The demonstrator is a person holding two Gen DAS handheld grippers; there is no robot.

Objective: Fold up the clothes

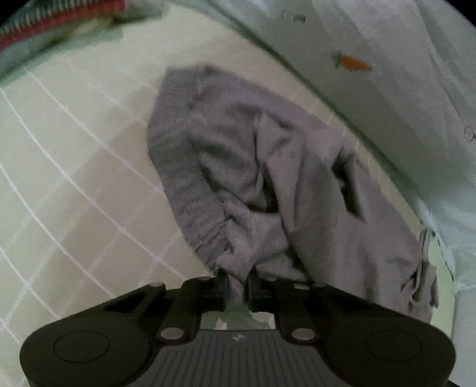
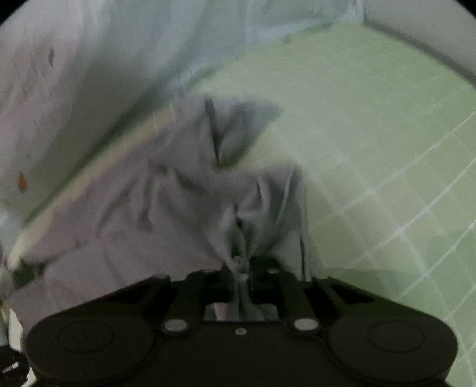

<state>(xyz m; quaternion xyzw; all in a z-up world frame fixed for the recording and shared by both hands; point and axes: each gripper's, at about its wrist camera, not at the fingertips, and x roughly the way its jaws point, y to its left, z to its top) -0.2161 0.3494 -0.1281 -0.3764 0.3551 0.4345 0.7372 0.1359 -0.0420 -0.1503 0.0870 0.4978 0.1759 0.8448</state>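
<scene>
A grey garment [image 1: 267,166] with a ribbed waistband lies crumpled on a pale green checked sheet [image 1: 74,166]. My left gripper [image 1: 238,282] is shut on a bunched corner of it, near the end of the waistband. In the right wrist view the same grey garment [image 2: 184,190] stretches away to the left, creased and partly lifted. My right gripper [image 2: 241,271] is shut on a gathered fold of its edge, with cloth pinched between the black fingers. Both views are motion-blurred.
A white cloth [image 1: 401,74] with a small orange carrot print [image 1: 354,63] borders the sheet beyond the garment. A red and green striped fabric [image 1: 59,18] lies at the far left corner. Open green sheet [image 2: 386,148] extends to the right of the right gripper.
</scene>
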